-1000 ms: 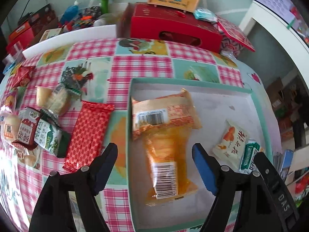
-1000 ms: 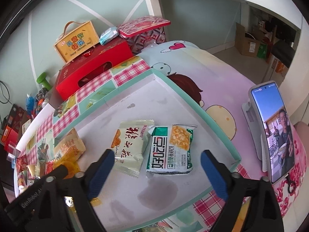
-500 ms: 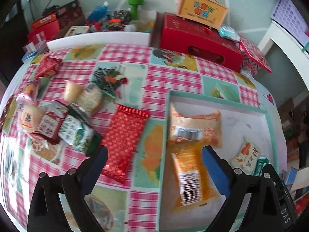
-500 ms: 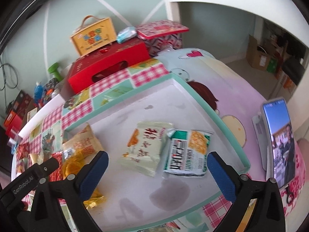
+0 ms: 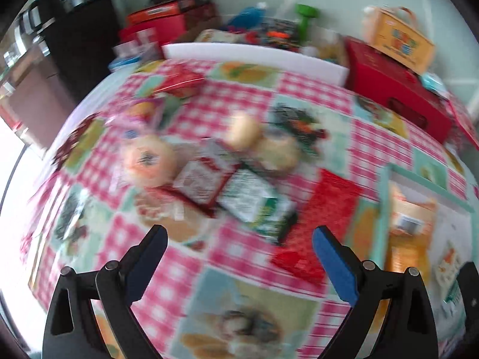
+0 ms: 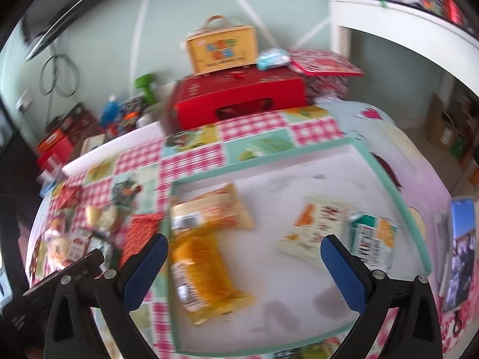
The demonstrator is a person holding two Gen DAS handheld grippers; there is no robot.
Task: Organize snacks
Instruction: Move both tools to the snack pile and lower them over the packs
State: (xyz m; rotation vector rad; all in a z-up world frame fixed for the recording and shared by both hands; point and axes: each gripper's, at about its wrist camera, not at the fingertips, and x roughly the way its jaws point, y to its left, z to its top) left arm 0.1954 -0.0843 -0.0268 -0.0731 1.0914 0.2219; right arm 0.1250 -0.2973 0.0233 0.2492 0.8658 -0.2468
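Overhead, the left gripper [image 5: 238, 257] gapes wide and empty above loose snacks [image 5: 233, 179] on the checked tablecloth [image 5: 245, 248], while the right gripper [image 6: 244, 264], equally spread and empty, hovers above the teal-rimmed tray [image 6: 389, 179] holding four packets [image 6: 209, 209].

I'm working in a lived-in home room: a table under a pink checked cloth [image 6: 245, 125], a red gift box [image 6: 239, 98] and yellow carry box [image 6: 221, 49] against a pale green wall [image 6: 167, 24], a green dumbbell [image 6: 146, 85], floor clutter, and cardboard boxes [image 6: 443, 125] beneath a white desk [image 6: 404, 27].
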